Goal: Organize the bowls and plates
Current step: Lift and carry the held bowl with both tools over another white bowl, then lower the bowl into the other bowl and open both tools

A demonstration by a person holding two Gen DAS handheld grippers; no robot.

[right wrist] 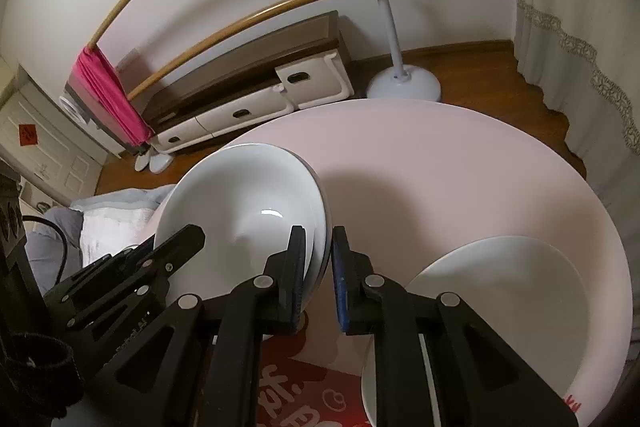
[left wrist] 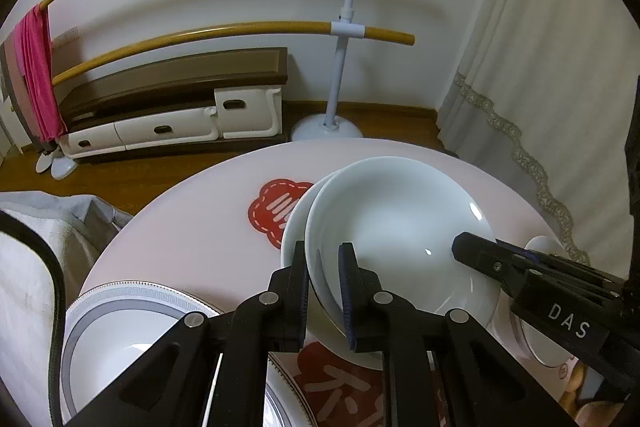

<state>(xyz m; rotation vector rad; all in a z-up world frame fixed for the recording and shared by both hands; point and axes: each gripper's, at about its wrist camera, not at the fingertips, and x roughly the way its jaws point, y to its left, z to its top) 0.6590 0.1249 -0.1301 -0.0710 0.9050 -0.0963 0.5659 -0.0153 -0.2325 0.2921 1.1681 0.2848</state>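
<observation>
The left gripper (left wrist: 324,267) had its fingers (left wrist: 347,291) clenched on the near rim of the white bowls (left wrist: 392,223), two bowls nested one in the other. The right gripper (right wrist: 319,259) grasped the opposite rim of the same bowls (right wrist: 240,203), fingers (right wrist: 296,267) pressed on both sides of the edge. The bowls were tilted, over the round pink tabletop (left wrist: 192,239). Near the left gripper a grey-rimmed plate (left wrist: 120,323) lay on the tabletop. Just beside the right gripper lay a plain white plate (right wrist: 512,291). Behind the tabletop stood a rack (left wrist: 340,67) with a pink cloth (left wrist: 36,75), and a low cabinet (left wrist: 180,107) at the wall.
</observation>
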